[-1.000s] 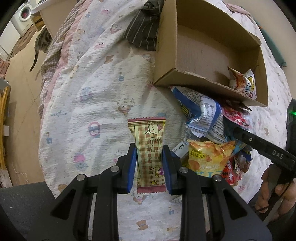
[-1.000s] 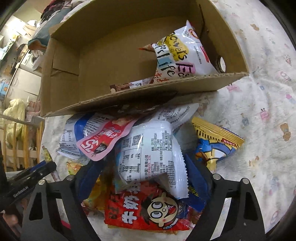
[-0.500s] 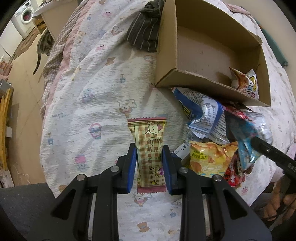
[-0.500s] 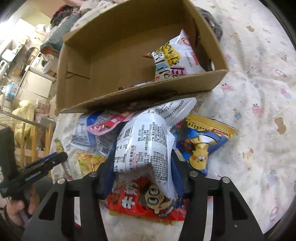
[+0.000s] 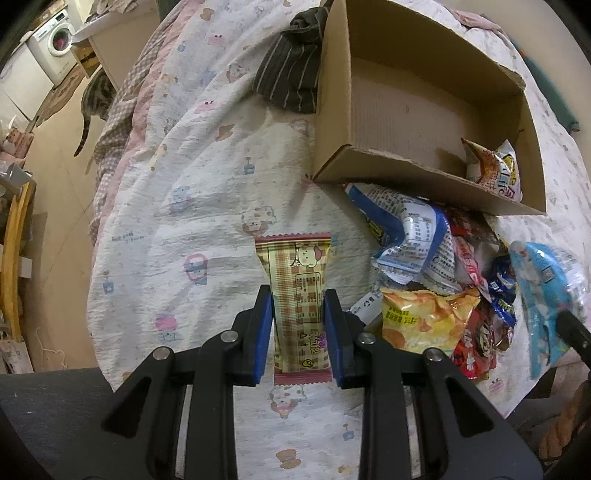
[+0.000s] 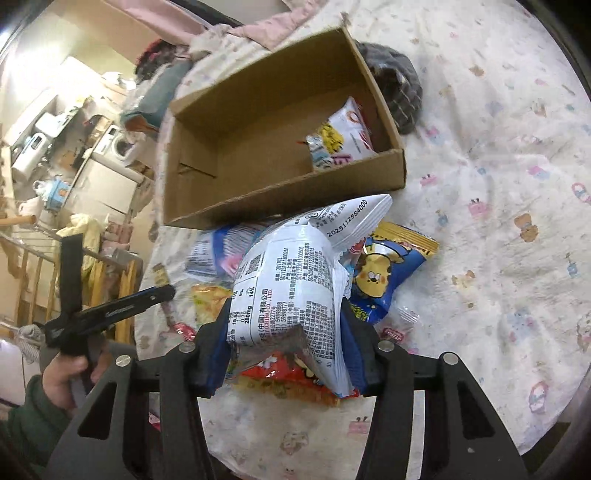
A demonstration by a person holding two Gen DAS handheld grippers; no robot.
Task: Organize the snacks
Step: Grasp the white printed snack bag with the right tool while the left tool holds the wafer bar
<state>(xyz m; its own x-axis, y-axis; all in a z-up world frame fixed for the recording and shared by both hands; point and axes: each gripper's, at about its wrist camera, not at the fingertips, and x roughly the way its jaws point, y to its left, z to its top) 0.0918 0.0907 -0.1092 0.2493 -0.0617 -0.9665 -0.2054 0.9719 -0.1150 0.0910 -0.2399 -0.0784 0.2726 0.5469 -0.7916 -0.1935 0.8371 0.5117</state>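
Observation:
My left gripper [image 5: 297,295] is shut on a plaid yellow-brown snack bar [image 5: 295,258], held just over the printed bedsheet. My right gripper [image 6: 286,321] is shut on a puffy white-and-blue bag [image 6: 291,280], lifted above the snack pile. In the left wrist view that bag [image 5: 543,284] hangs blurred at the right edge. Ahead lies an open cardboard box [image 6: 280,206] with one white snack bag [image 6: 343,136] in its right end. On the sheet before the box [image 5: 424,110] lie an orange chip bag [image 5: 424,321], a blue-white packet [image 5: 410,236] and a yellow-blue bag [image 6: 384,273].
A dark striped cloth [image 5: 291,74] lies against the box's far left corner. The bed's edge drops off at the left, where a cat [image 5: 96,99] stands on the floor near a washing machine [image 5: 55,33]. A green-sleeved hand [image 6: 62,373] holds the left gripper's handle.
My right gripper has closed on the white-and-blue bag and lifted it off the pile, away from the box. The left gripper still holds the plaid bar in the same spot.

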